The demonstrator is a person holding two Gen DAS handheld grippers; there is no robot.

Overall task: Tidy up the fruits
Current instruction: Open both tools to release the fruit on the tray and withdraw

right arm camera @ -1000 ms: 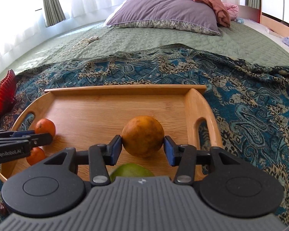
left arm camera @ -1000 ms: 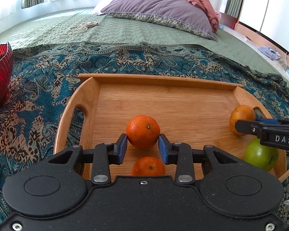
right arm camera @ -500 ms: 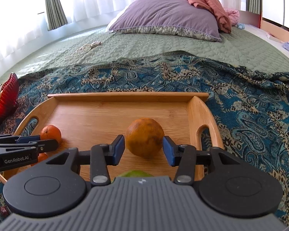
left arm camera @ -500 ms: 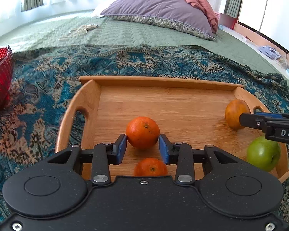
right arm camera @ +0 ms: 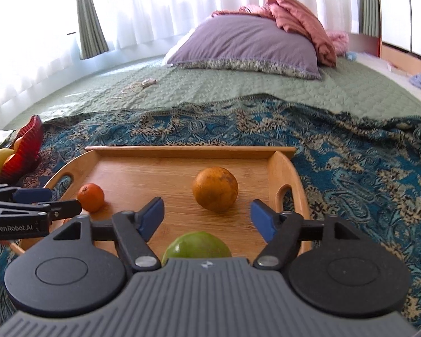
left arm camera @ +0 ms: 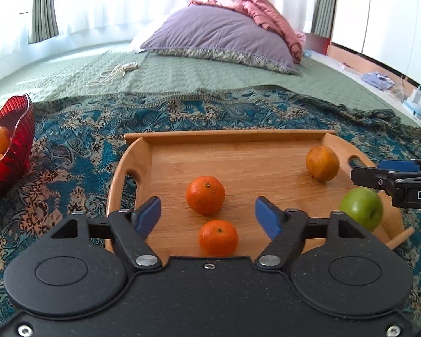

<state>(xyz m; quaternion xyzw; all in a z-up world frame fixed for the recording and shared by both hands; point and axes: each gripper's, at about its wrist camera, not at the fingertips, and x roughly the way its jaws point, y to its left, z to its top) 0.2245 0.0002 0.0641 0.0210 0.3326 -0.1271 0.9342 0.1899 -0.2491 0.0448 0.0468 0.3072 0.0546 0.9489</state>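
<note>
Now both grippers tilt downward over the near edge of the tray (left arm camera: 132, 165), side by side and pointing toward its far wall.

On the left gripper (left arm camera: 207, 216) the jaws are opening, blue pads spread wide and pressing on nothing. A bright tangerine (left arm camera: 205, 195) sits on the wood just ahead of the fingertips, centred between them and clear of both pads. A smaller tangerine (left arm camera: 218, 238) lies closer in, between the fingers near the gripper body, also untouched. Both have glossy, pitted orange skin; the farther one shows a small dark stem scar on top.

On the right gripper (right arm camera: 207, 215) the jaws are opening too, with nothing pressed between the pads. A dull, brown-speckled orange (right arm camera: 215, 188) rests just beyond the fingertips, roughly centred between them and free on the wood. A green apple (right arm camera: 196, 245) lies close under the gripper body, between the finger bases, its top half showing.

From the left camera, the right gripper's fingers reach in from the right edge, just above the apple and near the orange. From the right camera, the left gripper's fingers come in from the left, their tips just beside the farther tangerine.

Well off to the left of the left fingers, a red bowl (left arm camera: 16, 137) on the blanket (left arm camera: 78, 140) holds more yellow-orange fruit.
</note>
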